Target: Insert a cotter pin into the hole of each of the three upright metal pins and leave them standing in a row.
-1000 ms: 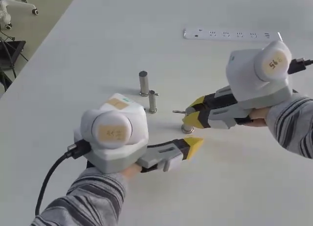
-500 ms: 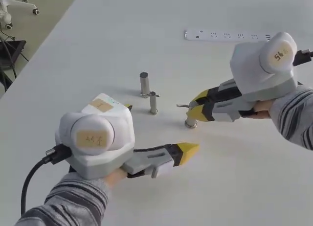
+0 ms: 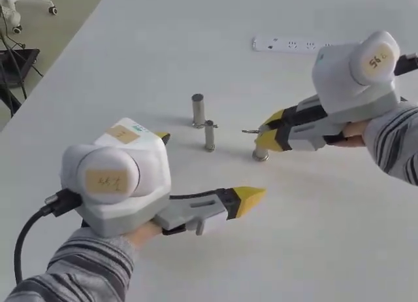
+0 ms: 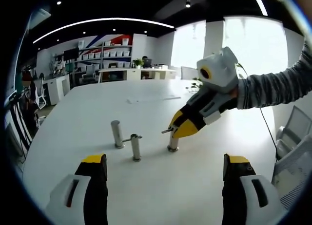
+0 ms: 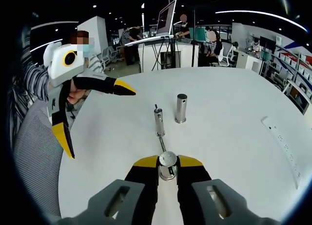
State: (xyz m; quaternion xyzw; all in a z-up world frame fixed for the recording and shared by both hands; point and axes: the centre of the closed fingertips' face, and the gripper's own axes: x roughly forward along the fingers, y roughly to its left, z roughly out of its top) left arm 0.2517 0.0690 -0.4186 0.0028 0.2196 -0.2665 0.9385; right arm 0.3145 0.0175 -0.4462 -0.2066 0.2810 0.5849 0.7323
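Note:
Three metal pins stand on the white table (image 3: 144, 47). The far pin (image 3: 198, 110) is bare. The middle pin (image 3: 209, 134) has a cotter pin (image 3: 215, 125) through its top. My right gripper (image 3: 268, 136) hovers just over the third pin (image 3: 260, 155), shut on a cotter pin (image 3: 249, 131) that pokes out toward the middle pin. In the right gripper view the third pin's round top (image 5: 167, 159) sits between the jaw tips. My left gripper (image 3: 208, 167) is open, nearer me, and its jaws (image 4: 163, 174) frame all three pins.
A white power strip (image 3: 290, 44) lies at the far edge of the table. The table's left edge runs diagonally, with chair legs (image 3: 19, 1) and floor beyond it. People and desks are seen in the right gripper view's background.
My left gripper has drawn back toward me and to the left. The right gripper stays by the third pin, still holding the cotter pin. The camera has shifted a little.

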